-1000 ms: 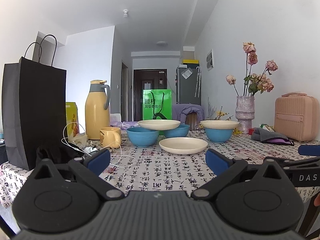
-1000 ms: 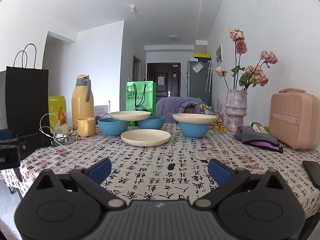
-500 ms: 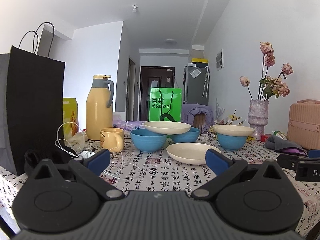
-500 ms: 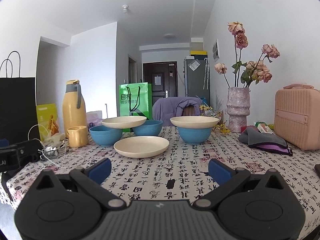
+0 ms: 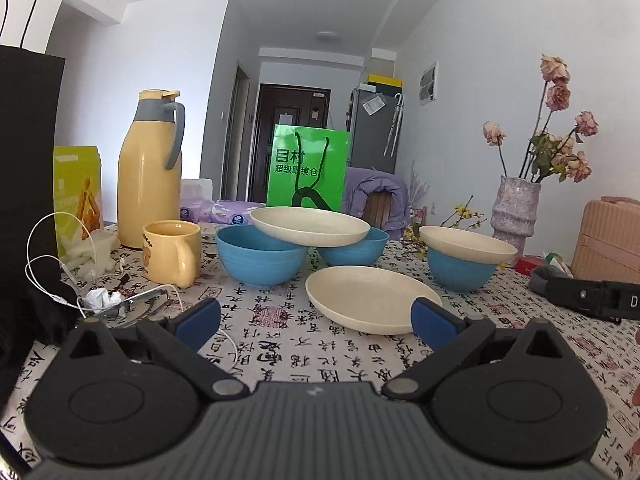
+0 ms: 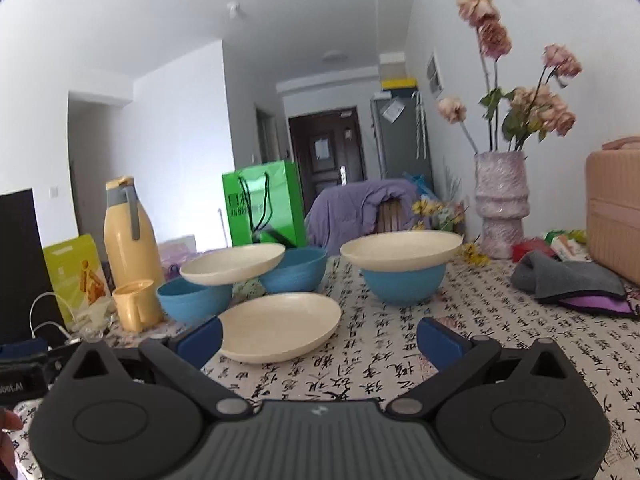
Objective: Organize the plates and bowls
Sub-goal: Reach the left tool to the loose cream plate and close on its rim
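Left gripper (image 5: pixel 316 318) and right gripper (image 6: pixel 320 338) fingers apart, empty, above desk (image 5: pixel 280 356), cream plate (image 5: pixel 368 298) ahead, blue bowls (image 5: pixel 262 254) behind

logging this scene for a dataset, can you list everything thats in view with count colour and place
plates: 3, cream; one on the tablecloth, one bridging two bowls, one atop the right bowl
bowls: 3, blue; two mid-table, one right
mug: 1, yellow; left of the bowls
thermos jug: 1, yellow with grey handle; behind the mug
gift bag: 1, green; far side
paper bag: 1, black; far left
box: 1, yellow-green; beside the jug
cable: 1, white; left
vase: 1, pale pink, faded roses; right
case: 1, pink; far right
cloth: 1, grey over purple; right
tablecloth: 1, white, black script
left tongs: open, empty
right tongs: open, empty
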